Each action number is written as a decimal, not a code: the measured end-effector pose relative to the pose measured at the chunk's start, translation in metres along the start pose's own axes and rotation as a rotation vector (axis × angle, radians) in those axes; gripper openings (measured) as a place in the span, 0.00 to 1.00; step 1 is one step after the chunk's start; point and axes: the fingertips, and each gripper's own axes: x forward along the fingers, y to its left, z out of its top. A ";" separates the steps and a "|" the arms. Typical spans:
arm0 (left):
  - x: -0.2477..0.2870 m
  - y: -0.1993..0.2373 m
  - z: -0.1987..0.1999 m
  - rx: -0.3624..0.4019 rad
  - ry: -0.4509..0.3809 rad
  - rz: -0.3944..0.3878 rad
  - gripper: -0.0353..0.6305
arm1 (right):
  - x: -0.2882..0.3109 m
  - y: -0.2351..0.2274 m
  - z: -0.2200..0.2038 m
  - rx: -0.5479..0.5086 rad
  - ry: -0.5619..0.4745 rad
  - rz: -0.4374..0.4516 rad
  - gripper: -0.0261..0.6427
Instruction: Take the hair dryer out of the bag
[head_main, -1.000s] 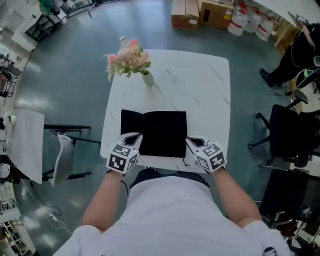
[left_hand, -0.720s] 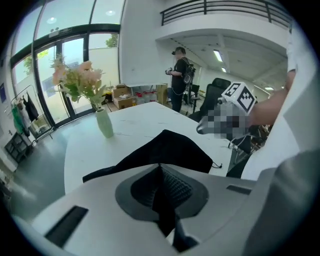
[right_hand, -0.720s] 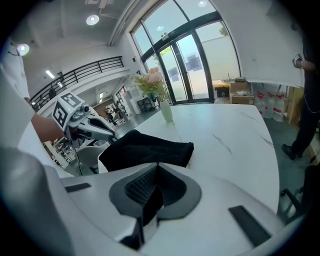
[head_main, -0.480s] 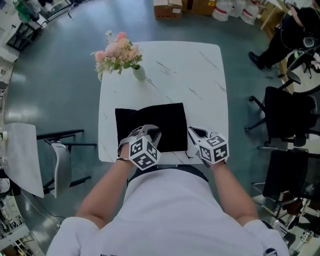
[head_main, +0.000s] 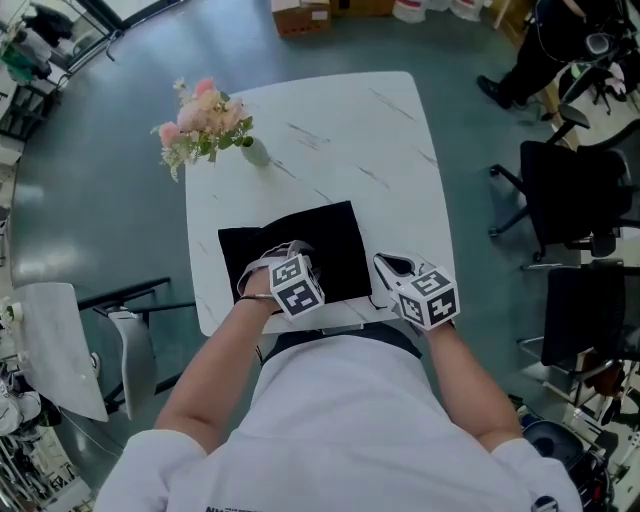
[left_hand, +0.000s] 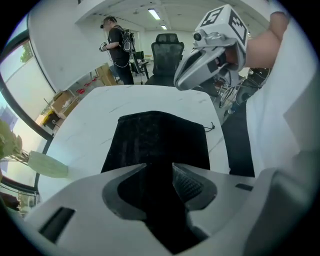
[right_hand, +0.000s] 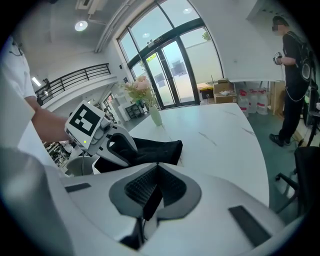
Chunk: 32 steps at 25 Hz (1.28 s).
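A flat black drawstring bag (head_main: 320, 235) lies on the white marble table (head_main: 340, 130) near its front edge. No hair dryer shows; whatever the bag holds is hidden. My left gripper (head_main: 282, 255) points steeply down over the bag's front left part. Its jaws have just been opening and stand open, with black cloth (left_hand: 155, 137) below the gap and neither pad pressing on it. My right gripper (head_main: 385, 263) hovers shut beside the bag's front right corner. The bag's cord (left_hand: 212, 127) lies on the table at that corner. In the right gripper view the pads (right_hand: 145, 187) meet.
A vase of pink flowers (head_main: 205, 115) stands at the table's far left. Black office chairs (head_main: 570, 200) are to the right and a white chair (head_main: 60, 345) to the left. Cardboard boxes (head_main: 300, 15) sit beyond the table. A person (left_hand: 117, 45) stands far off.
My left gripper has come from the table's front left corner onto the bag, rolled over and opened its jaws. The right gripper has stayed by the bag's right corner.
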 end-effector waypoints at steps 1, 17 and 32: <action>0.001 0.000 -0.001 -0.002 0.009 -0.008 0.31 | -0.001 -0.001 0.000 0.001 -0.001 -0.001 0.06; -0.023 -0.001 -0.025 -0.072 -0.020 0.032 0.11 | 0.004 0.002 -0.003 -0.020 0.012 0.031 0.06; -0.058 -0.018 -0.054 -0.120 -0.065 0.060 0.11 | 0.071 0.053 0.007 -0.614 0.186 0.184 0.07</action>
